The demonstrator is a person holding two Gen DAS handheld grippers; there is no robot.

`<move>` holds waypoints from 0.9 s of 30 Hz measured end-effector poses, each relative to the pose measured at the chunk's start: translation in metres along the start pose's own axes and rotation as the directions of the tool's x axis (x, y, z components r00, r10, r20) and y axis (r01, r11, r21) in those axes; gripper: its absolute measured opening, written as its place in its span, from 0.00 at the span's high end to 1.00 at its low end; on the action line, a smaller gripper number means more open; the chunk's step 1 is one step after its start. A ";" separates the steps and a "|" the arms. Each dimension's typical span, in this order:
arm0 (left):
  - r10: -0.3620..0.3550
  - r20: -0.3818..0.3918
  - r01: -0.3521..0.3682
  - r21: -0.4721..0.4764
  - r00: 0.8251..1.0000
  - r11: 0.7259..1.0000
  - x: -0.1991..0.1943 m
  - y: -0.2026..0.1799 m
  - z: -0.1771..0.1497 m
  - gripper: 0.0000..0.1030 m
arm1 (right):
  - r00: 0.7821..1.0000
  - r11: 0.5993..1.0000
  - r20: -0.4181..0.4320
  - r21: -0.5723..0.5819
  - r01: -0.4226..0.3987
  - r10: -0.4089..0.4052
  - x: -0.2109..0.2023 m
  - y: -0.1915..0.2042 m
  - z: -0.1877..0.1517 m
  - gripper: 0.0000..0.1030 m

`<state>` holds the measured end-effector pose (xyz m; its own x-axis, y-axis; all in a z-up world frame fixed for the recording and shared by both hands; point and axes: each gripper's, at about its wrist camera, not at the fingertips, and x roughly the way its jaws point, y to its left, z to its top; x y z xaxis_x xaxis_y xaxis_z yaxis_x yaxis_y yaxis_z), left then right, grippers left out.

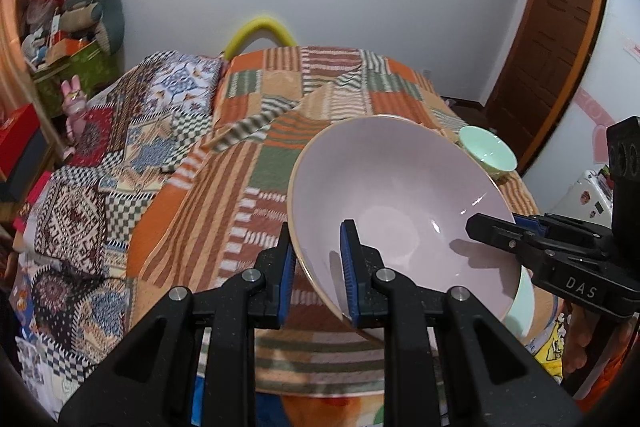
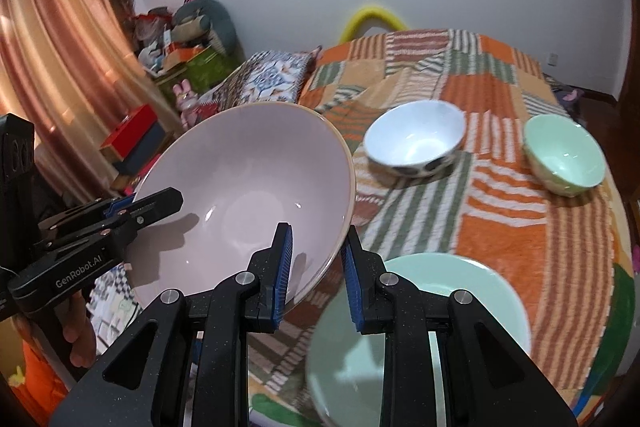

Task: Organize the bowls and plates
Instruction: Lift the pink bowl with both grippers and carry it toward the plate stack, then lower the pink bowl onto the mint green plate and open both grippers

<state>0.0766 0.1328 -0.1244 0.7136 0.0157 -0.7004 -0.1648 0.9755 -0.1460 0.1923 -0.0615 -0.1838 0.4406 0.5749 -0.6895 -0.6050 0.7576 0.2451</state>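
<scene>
The pink bowl (image 2: 244, 195) was held tilted above the near edge of the bed's patchwork quilt (image 2: 500, 227); the left gripper (image 1: 318, 267) had its fingers on both sides of the left rim; the right gripper (image 2: 316, 267) straddled the right rim, just above the green plate (image 2: 472, 291); whether either gripper pressed the rim, I cannot tell; the white bowl (image 2: 416, 143) and the green bowl (image 2: 564, 155) stood farther on the quilt, towards its right edge.

Glossy ceramic pink bowl (image 1: 400, 203); matt quilted cloth bedspread (image 1: 256, 155).
</scene>
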 end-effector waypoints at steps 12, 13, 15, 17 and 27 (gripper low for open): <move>0.001 -0.090 -0.009 -0.095 0.996 0.995 0.028 0.038 -0.034 0.80 | 0.994 1.000 -0.104 -0.017 -0.019 0.017 0.034 0.019 -0.014 0.78; -0.001 -0.099 -0.010 -0.103 0.995 0.995 0.031 0.040 -0.037 0.80 | 0.993 1.000 -0.113 -0.017 -0.019 0.017 0.037 0.019 -0.015 0.78; -0.003 -0.111 -0.009 -0.114 0.994 0.993 0.035 0.044 -0.042 0.79 | 0.991 1.000 -0.129 -0.018 -0.019 0.016 0.042 0.022 -0.019 0.78; -0.006 -0.124 -0.009 -0.123 0.992 0.992 0.040 0.048 -0.046 0.80 | 0.989 1.000 -0.146 -0.019 -0.016 0.013 0.048 0.023 -0.021 0.78; -0.033 -0.196 -0.001 -0.172 0.980 0.985 0.064 0.064 -0.069 0.80 | 0.975 1.000 -0.222 -0.024 -0.001 -0.005 0.073 0.024 -0.031 0.78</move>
<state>0.0649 0.1808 -0.2272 0.5711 -0.0603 -0.8187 -0.2803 0.9230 -0.2635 0.1891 -0.0113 -0.2494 0.2851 0.4882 -0.8249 -0.6212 0.7495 0.2288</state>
